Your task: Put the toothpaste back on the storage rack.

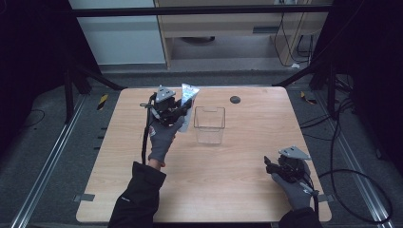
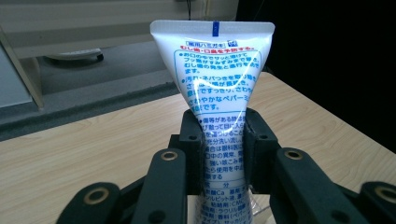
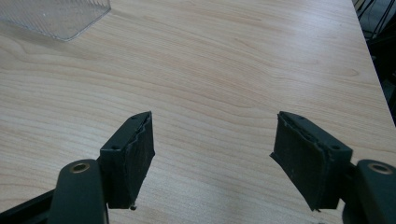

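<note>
Left gripper clamps a toothpaste tube mid-body, crimped end up, just left of the clear plastic bin; the soft tube may slip or snag the rim; right gripper idles open.

A clear bin stands near the counter's middle; a small black disc lies by its far edge.

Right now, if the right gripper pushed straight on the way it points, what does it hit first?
Probably nothing solid: the right gripper, jaws open and empty, looks across bare table. The clear box sits off to the left of that line, though depth is hard to judge.
</note>
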{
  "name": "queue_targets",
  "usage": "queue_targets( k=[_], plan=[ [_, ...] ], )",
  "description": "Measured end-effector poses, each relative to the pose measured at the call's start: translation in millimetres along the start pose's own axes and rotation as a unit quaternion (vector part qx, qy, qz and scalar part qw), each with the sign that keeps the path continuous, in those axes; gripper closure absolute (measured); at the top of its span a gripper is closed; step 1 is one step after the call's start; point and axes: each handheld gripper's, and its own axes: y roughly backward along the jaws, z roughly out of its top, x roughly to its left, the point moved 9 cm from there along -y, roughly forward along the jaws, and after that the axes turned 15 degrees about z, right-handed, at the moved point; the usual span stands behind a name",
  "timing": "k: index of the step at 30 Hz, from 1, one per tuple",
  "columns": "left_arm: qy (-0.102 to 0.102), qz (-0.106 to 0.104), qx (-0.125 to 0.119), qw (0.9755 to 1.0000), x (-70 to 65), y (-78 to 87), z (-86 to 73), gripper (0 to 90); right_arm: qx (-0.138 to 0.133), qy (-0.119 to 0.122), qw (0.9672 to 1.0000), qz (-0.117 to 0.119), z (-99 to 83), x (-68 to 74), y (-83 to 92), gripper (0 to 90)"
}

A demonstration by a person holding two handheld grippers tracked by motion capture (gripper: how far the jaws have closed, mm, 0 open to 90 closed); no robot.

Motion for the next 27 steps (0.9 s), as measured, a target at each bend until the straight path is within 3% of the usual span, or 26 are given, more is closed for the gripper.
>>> queue_targets(
  k=[27],
  plan=[
    [-0.005, -0.018, -0.004, 0.9998, -41.2, -40.2, 17.2, 72.3, -0.005, -0.002, 1.0000, 0.000, 0.8, -1.7, 0.2, 28.6]
  ],
)
